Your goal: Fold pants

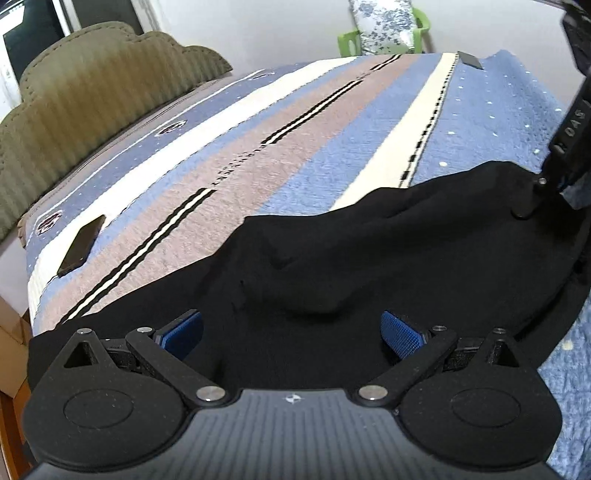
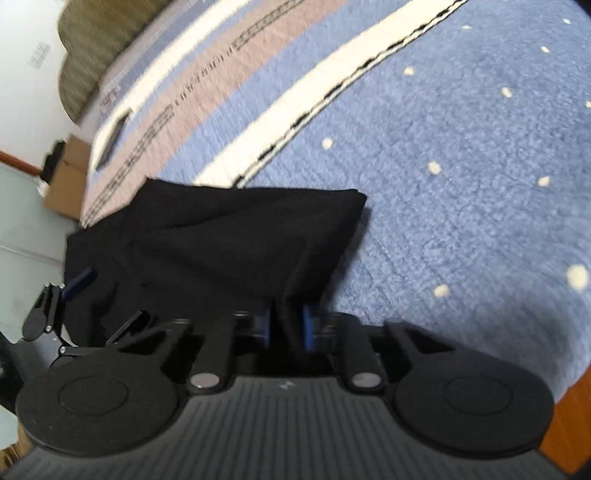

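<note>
- The work surface is a bed covered with a striped blanket in blue, mauve and cream bands, with pale dots scattered over the blue field on the right.
- A quilted olive headboard stands at the far left of the bed, against a white wall.
- A green plastic chair with a floral cloth draped over it stands beyond the far edge of the bed.
- 2 dark flat slabs lie on the blanket: 1 phone-like slab near the left edge, and a smaller dark slab at the far edge.
- The black pants lie bunched at the near edge of the bed, well apart from both slabs.
- The left gripper hovers over the pants with its blue pads wide apart, grasping nothing.
- The right gripper is clenched on a fold of the pants, the cloth pinched between its blue pads.
- Only the right wrist view shows pale floor tiles, a cardboard box by the bed and a wall plate.
- Only the left wrist view shows the chair and the far slab.
- The right wrist view is motion-blurred.
</note>
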Motion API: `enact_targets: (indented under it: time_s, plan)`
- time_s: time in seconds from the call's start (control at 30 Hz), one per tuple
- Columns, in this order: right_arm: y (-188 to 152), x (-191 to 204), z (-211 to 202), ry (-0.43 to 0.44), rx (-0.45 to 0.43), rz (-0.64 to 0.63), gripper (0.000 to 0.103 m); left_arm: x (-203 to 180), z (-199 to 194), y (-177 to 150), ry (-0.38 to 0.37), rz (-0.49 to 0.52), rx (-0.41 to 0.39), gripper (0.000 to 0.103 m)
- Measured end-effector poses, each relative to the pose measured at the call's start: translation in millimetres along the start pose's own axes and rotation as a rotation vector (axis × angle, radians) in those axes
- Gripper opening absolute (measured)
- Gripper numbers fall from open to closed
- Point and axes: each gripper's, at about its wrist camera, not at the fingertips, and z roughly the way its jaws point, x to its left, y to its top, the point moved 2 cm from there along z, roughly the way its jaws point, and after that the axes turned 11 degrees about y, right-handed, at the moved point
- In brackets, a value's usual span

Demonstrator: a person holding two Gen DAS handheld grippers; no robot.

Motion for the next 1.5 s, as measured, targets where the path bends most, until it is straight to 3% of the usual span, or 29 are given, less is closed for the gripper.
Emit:
enact_targets:
  time_s: [0.33,0.6,1.0,1.2,1.5]
  plan:
    - [-8.7,33.8,-18.7,0.004,-0.135,-0.007,0.011,19.9,9.4,-4.9,0.032,-0.050,0.047,0.103]
    - [-5.8,94.6,-29.8,0.022,-0.193,-0.054,0.010,75.4,8.8,-17.9,0.087,-0.211,0.056,0.103]
    - [-1.9,172.1,-10.7,0.021,-0.190,-0.130,0.010,170.6,-6.2,-66.0,0.289,-0.306,0.033,0.103]
    - [0.3,218.4,5.8,0.013,-0.181,-0.171,0.010,209.0,-7.3,-95.4,0.308,-0.386,0.064,0.103]
    - [2.0,283.8,48.3,0.018,-0.148,-0.231,0.010,236.8,-15.7,-134.6,0.302,-0.433,0.079,0.103]
